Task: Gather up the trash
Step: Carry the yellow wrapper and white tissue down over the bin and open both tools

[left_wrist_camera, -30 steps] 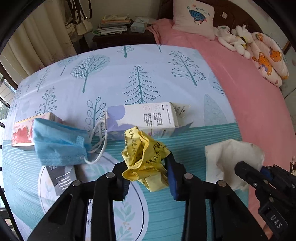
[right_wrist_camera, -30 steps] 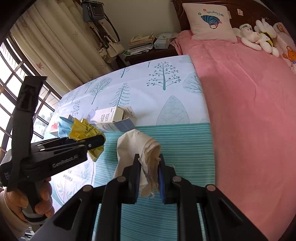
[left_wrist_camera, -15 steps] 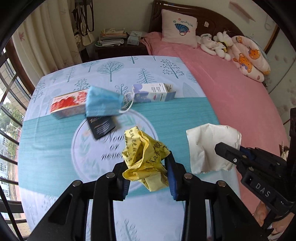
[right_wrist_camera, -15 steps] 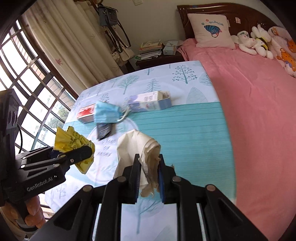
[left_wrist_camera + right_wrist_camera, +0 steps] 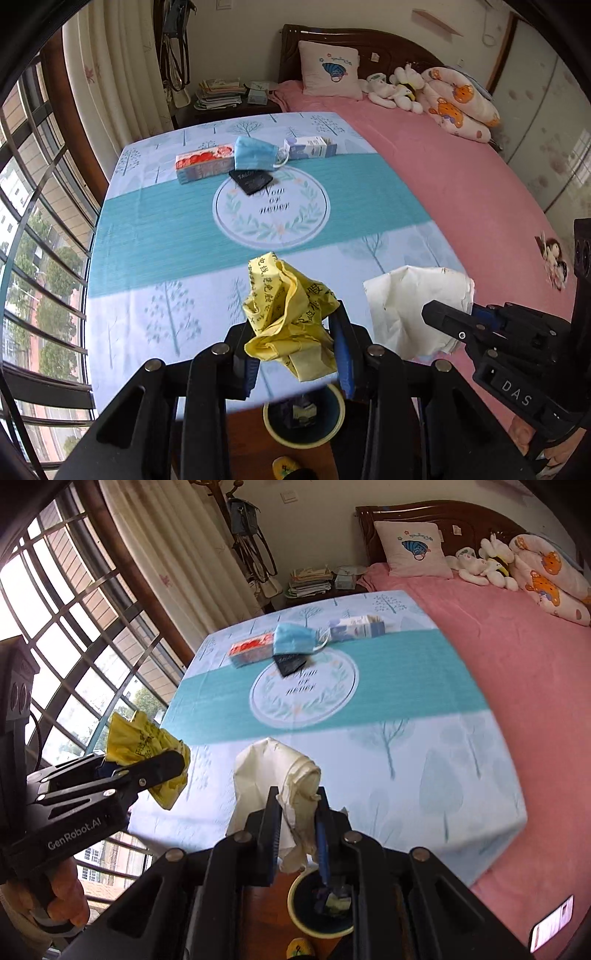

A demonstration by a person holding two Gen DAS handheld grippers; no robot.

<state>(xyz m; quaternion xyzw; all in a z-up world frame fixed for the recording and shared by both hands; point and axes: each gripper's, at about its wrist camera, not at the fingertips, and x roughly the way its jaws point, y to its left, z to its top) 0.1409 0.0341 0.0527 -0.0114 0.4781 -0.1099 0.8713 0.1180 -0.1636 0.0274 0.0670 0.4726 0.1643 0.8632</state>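
Left wrist view. The left gripper (image 5: 293, 341) is partly closed, its pads pinching a crumpled yellow wrapper (image 5: 290, 317) with black print; the wrapper bulges up above the fingers and hangs loose below them. At 3 o'clock from it, the right gripper (image 5: 448, 321) enters from the right edge, clamped on a wad of white paper (image 5: 410, 308). Both are held in the air over the near edge of a bed covered by a tree-print sheet (image 5: 166, 295) with a teal band. At 6 o'clock, under the fingers, a round bin (image 5: 304, 419) with a pale rim stands on the wooden floor, dark inside, with some scraps in it. At 12 o'clock, well away across the sheet, lie a red box (image 5: 203, 164), a blue face mask (image 5: 255, 153) resting partly on it, a white carton (image 5: 310, 147) just to the mask's right, and a black packet (image 5: 251, 180) just in front of the mask.

Right wrist view. The right gripper (image 5: 297, 823) is fully closed on the white paper (image 5: 271, 771), which stands above the fingers and trails below. At 9 o'clock, the left gripper (image 5: 162, 766) holds the yellow wrapper (image 5: 142, 746); a hand (image 5: 62, 897) grips its handle at lower left. The bin (image 5: 295, 897) sits at 6 o'clock, just below the fingertips. The mask (image 5: 293, 638), red box (image 5: 249, 649) and carton (image 5: 356, 627) lie at 12 o'clock on the far sheet.
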